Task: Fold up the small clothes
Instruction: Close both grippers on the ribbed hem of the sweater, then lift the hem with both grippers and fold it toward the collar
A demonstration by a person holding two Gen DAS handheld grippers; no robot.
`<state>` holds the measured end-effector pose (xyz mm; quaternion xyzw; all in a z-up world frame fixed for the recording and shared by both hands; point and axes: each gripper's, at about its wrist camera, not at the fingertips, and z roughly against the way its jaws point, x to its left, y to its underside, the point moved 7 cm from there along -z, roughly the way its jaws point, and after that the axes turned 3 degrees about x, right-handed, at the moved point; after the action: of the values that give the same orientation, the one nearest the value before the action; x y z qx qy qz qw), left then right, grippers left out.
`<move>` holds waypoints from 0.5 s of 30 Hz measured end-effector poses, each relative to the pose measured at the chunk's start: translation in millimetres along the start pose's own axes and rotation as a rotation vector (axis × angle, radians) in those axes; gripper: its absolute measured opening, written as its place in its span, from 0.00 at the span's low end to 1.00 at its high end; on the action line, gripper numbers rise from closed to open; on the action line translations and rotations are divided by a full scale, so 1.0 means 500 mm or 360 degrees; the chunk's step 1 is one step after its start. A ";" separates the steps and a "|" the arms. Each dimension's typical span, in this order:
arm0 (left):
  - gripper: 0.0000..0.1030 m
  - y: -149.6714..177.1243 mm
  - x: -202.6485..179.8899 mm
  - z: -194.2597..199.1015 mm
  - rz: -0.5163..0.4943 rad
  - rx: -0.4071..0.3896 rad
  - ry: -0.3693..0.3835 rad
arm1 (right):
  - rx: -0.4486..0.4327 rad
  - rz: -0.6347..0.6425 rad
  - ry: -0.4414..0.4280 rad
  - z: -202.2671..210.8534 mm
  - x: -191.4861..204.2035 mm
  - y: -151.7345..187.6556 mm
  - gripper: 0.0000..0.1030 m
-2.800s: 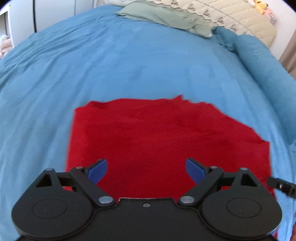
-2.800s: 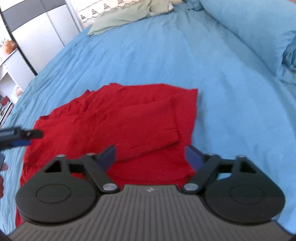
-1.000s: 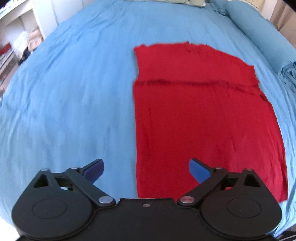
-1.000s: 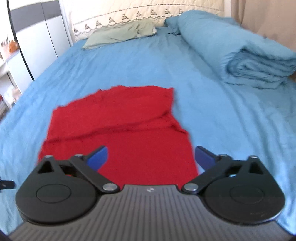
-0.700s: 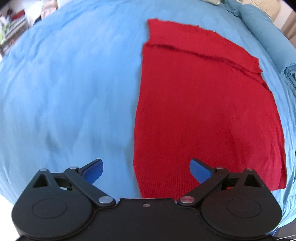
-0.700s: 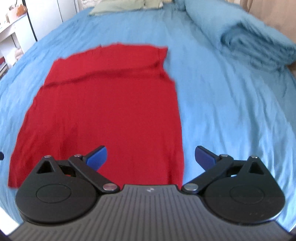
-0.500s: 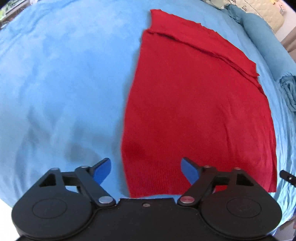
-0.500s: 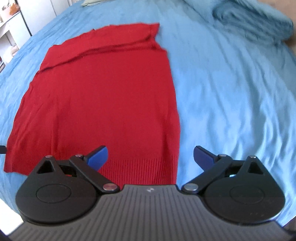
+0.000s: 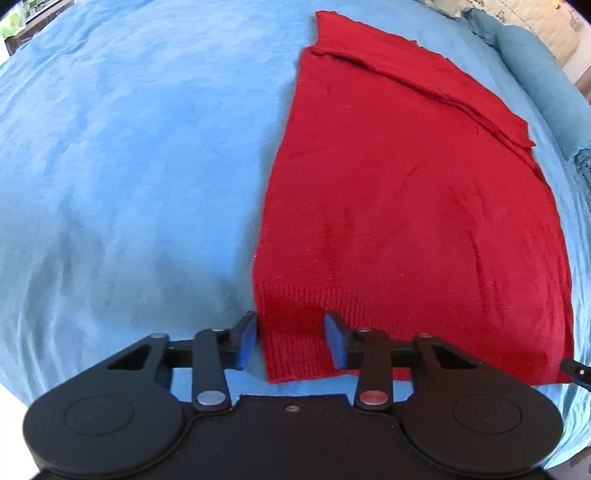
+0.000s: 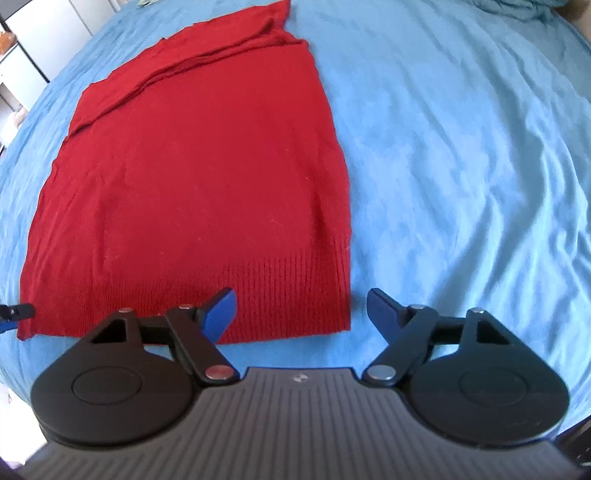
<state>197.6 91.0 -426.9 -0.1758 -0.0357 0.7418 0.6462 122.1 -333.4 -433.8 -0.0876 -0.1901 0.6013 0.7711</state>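
A red knit sweater (image 9: 406,192) lies flat on the blue bed sheet (image 9: 129,166), sleeves folded in, ribbed hem nearest me. My left gripper (image 9: 290,338) is low at the hem's near-left corner; its jaws are partly closed with the corner between them, still apart. The sweater also shows in the right wrist view (image 10: 192,166). My right gripper (image 10: 301,310) is open at the hem's near-right corner, straddling the corner's edge. The left gripper's tip (image 10: 14,312) shows at the sweater's other corner.
A rolled blue duvet (image 9: 546,74) lies along the right side of the bed. A pale pillow (image 9: 524,22) is at the head. White cupboards (image 10: 33,40) stand beyond the bed's left edge. The near bed edge is right below both grippers.
Both grippers have dropped lower and closer to the sweater's hem corners. The left jaws have narrowed around the near-left corner; the right jaws have narrowed slightly.
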 end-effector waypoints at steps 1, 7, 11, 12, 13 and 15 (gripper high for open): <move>0.34 0.000 0.001 0.000 -0.0002 0.0010 -0.0008 | 0.0001 -0.0005 -0.0004 0.000 -0.002 0.000 0.91; 0.08 -0.005 -0.007 -0.011 -0.0057 0.0080 -0.0013 | -0.0002 -0.0055 0.0000 -0.003 -0.011 -0.002 0.90; 0.08 -0.009 -0.017 -0.012 -0.0088 0.0071 -0.0066 | 0.0019 -0.0116 -0.0014 -0.012 -0.024 -0.006 0.77; 0.08 -0.009 -0.019 -0.011 -0.0091 0.0069 -0.0075 | 0.0024 -0.0128 -0.0017 -0.015 -0.026 -0.008 0.74; 0.07 -0.010 -0.021 -0.010 -0.0093 0.0068 -0.0082 | 0.0028 -0.0132 -0.0016 -0.018 -0.027 -0.010 0.70; 0.07 -0.011 -0.021 -0.006 -0.0092 0.0070 -0.0089 | 0.0033 -0.0132 -0.0012 -0.020 -0.028 -0.012 0.56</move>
<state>205.0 81.3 -426.1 -0.1398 -0.0427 0.7279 0.6699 128.6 -347.4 -443.4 -0.0692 -0.1902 0.5710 0.7956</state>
